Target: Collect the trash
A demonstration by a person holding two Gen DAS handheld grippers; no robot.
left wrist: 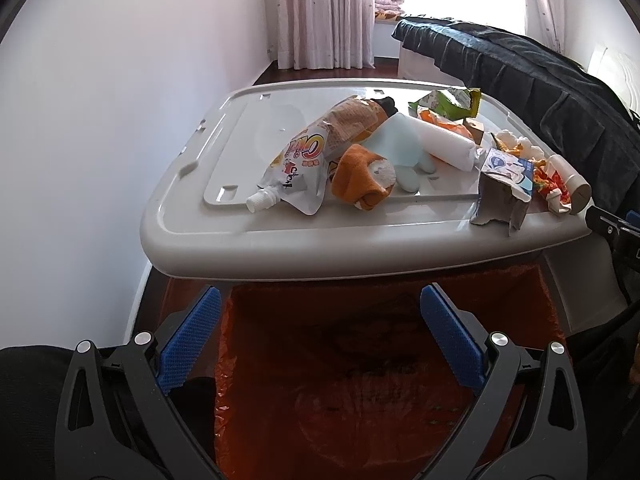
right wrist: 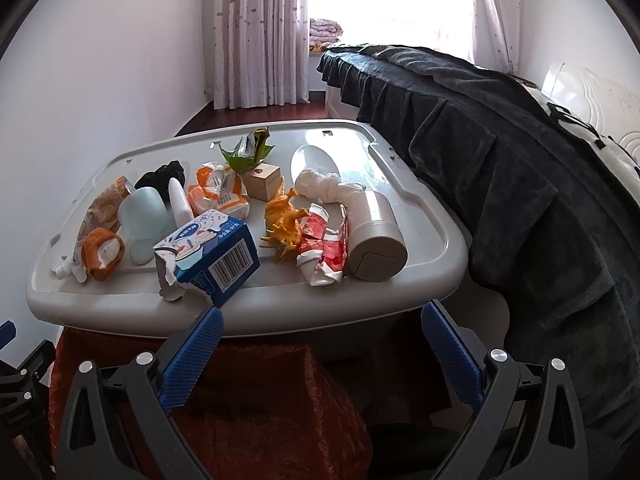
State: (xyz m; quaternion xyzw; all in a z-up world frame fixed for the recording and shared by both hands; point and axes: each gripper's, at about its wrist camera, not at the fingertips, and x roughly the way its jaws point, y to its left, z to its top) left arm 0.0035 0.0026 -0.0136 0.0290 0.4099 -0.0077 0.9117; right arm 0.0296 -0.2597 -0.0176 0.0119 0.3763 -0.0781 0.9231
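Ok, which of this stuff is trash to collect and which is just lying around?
Trash, by the look of it:
torn blue carton
crumpled red wrapper
spouted drink pouch
green snack wrapper
orange bag, which likely receives it

Probably not part of the job:
dark bedspread
curtains
folded blankets

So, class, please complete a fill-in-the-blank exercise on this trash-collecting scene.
1. The trash lies on a grey plastic ___.
2. The torn carton with the barcode is mostly ___ in colour.
3. Both grippers, left gripper and right gripper, hold ___.
4. The bag below is ___.

Missing: lid; blue; nothing; orange
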